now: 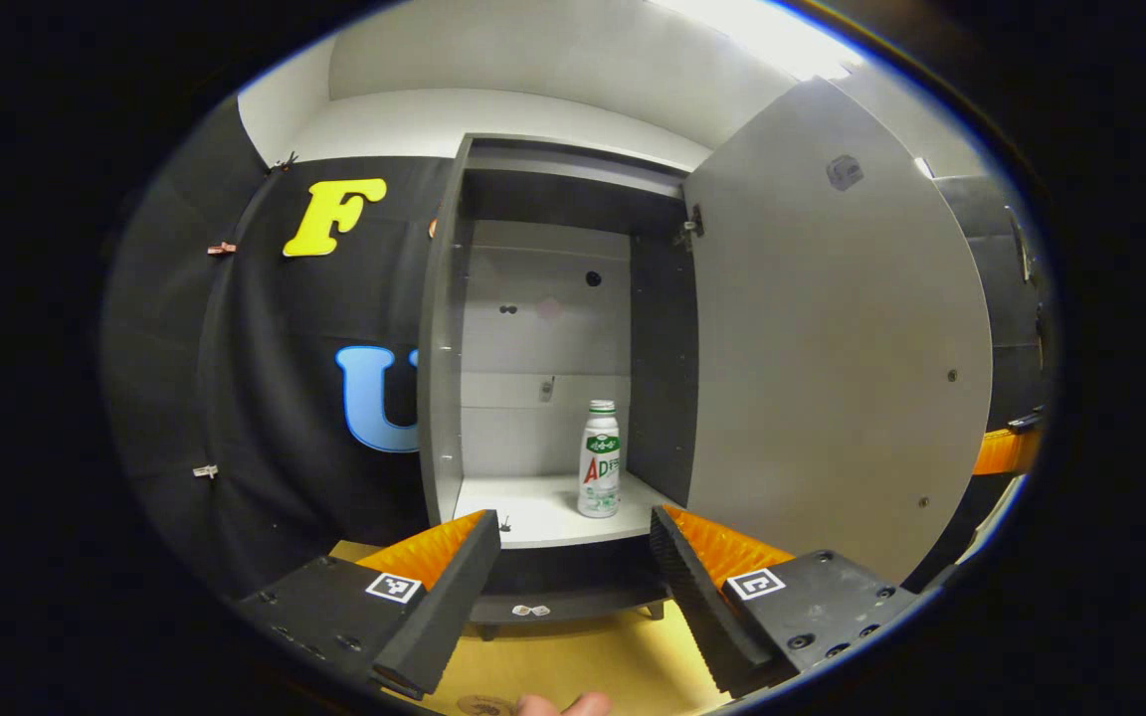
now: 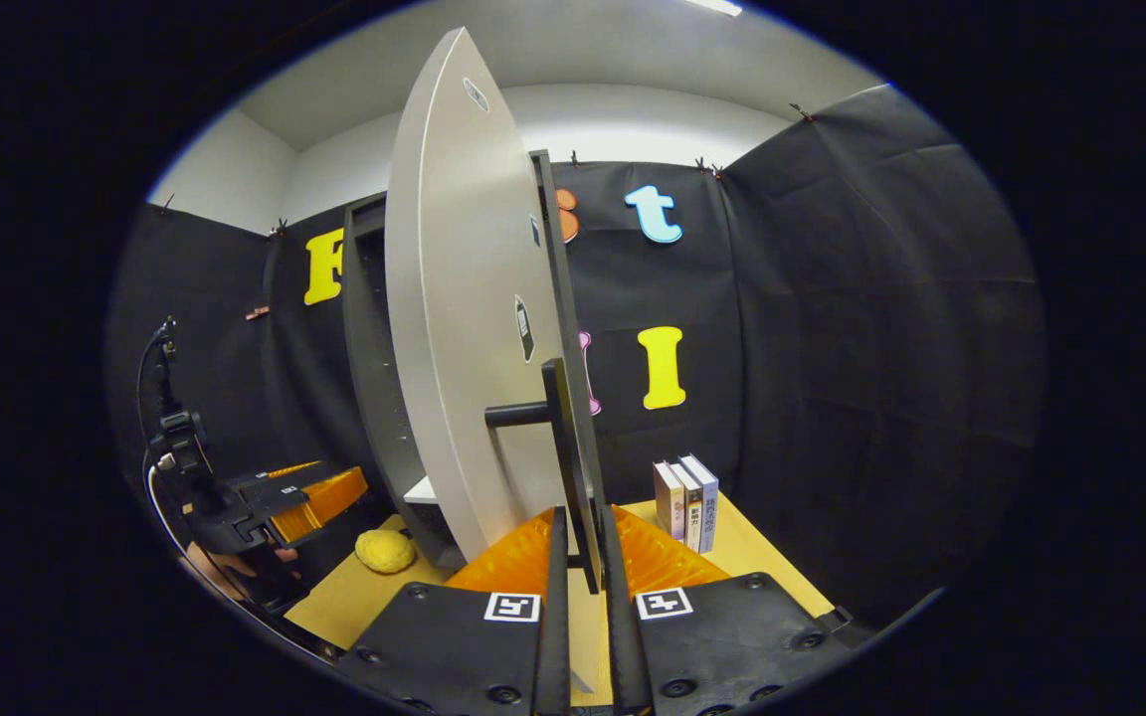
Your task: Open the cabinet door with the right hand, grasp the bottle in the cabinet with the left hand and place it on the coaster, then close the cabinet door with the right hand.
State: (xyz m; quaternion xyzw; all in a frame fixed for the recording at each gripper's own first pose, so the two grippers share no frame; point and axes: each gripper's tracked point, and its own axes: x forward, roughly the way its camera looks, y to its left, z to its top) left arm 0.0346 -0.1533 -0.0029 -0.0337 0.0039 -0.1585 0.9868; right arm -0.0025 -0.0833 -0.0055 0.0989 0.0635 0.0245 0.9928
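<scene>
Cabinet door (image 1: pixel 832 368): swung wide, right tongs (image 2: pixel 578 557) clamped on its handle (image 2: pixel 573 457) to hold it open. Bottle (image 1: pixel 600 459): upright on cabinet shelf (image 1: pixel 533 512). Left tongs (image 1: pixel 573 557): spread, empty, aimed at bottle.

A: Where does the bottle (image 1: pixel 600 459) stand?
B: Ahead of the left gripper (image 1: pixel 573 557), on the cabinet (image 1: pixel 446 338) shelf, toward its right side.
A: And the cabinet door (image 2: pixel 454 328)?
B: Its handle (image 2: pixel 563 438) sits between the right gripper (image 2: pixel 581 542) fingers; books (image 2: pixel 687 502) stand right of it.
</scene>
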